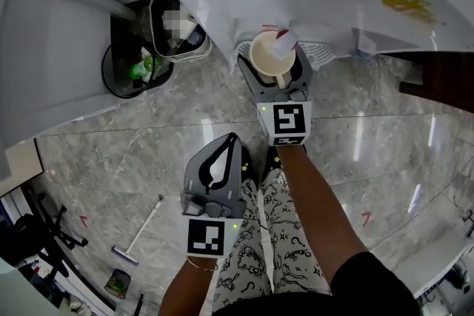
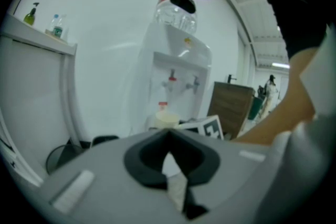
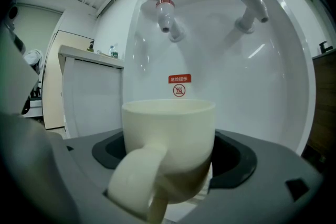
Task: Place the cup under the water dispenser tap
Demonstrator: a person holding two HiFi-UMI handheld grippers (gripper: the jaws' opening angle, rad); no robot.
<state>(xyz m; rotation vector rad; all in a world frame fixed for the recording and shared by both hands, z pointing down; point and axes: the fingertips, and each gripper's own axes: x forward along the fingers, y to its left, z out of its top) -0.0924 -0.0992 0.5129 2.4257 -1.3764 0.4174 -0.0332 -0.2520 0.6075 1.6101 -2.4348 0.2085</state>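
Cup (image 3: 168, 139): cream, handled, upright, with the handle turned toward the right gripper view's camera. Pinched on both sides by the right gripper (image 1: 273, 64), its jaws spread wide around the body. Positioned directly beneath the red tap (image 3: 165, 14) of the water dispenser (image 3: 220, 60), clear of the spout. Contact with the drip tray (image 1: 324, 53) could not be determined.

Blue tap (image 3: 251, 1): set to the right of the red one. Red warning label (image 3: 179, 79): fixed to the dispenser's back panel, just above the cup's rim in that view.

Left gripper (image 1: 232, 138): jaws pressed together at the tips, nothing between them. Held over the marbled floor (image 1: 370, 159), well back from the dispenser.

Black waste bin (image 1: 122, 74): stood on the floor left of the dispenser.
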